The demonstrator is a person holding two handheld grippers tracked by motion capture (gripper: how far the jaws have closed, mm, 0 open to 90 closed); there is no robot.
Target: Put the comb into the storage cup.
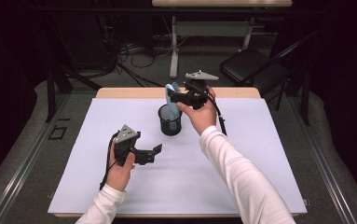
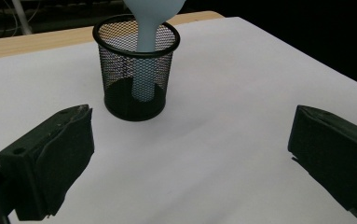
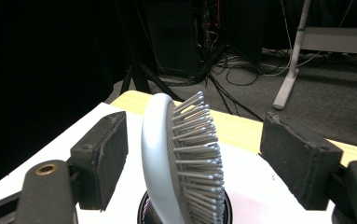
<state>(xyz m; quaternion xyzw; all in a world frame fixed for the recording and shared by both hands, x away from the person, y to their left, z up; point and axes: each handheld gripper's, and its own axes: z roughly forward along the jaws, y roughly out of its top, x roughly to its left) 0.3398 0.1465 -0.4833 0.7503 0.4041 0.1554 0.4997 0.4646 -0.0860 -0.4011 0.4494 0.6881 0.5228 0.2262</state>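
My right gripper (image 3: 192, 154) stood spread around the hairbrush (image 3: 181, 158) without touching (handle down in the mesh cup (image 1: 170, 120), long axis upright); left gripper (image 1: 149, 154), open, waited at seven o'clock.

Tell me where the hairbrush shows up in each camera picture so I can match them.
High view: hairbrush stands upper centre, handle down in the mesh cup.
Left gripper view: its pale handle drops into the cup at top centre.
Right gripper view: bristled head at centre, between the jaws, untouched.
Shared landmark: the mesh cup.
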